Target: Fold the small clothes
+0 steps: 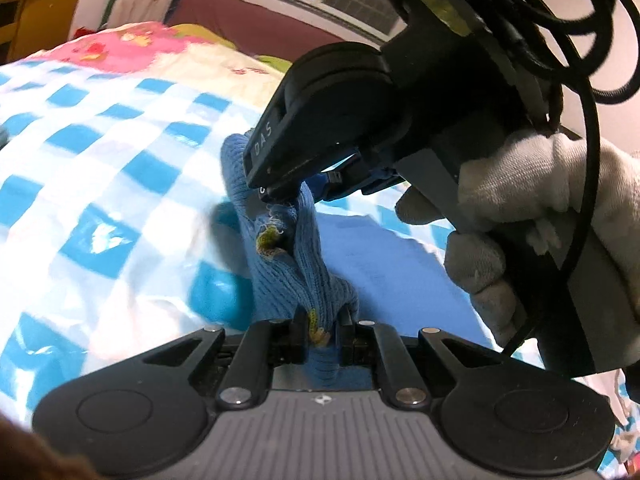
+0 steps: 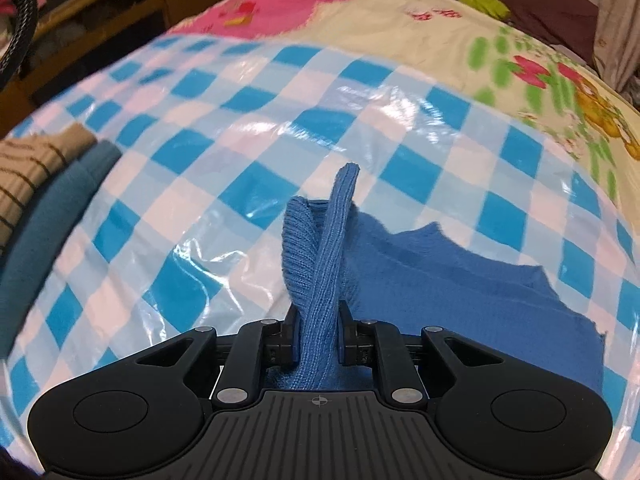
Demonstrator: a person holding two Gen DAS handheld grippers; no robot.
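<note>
A small blue knit garment (image 1: 296,272) with yellow-green stitching hangs bunched between both grippers above a blue-and-white checked plastic sheet (image 1: 112,168). My left gripper (image 1: 322,326) is shut on its lower end. My right gripper (image 1: 276,190), held by a white-gloved hand (image 1: 532,208), is shut on its upper end. In the right wrist view my right gripper (image 2: 318,326) pinches a fold of the garment (image 2: 328,256); the rest of it lies spread to the right on the checked sheet (image 2: 224,120).
A stack of folded clothes, one striped beige (image 2: 28,168) and one teal (image 2: 52,216), lies at the left edge. A floral bedspread (image 2: 400,4) lies beyond the sheet. A wooden cabinet (image 1: 36,16) stands at the far left.
</note>
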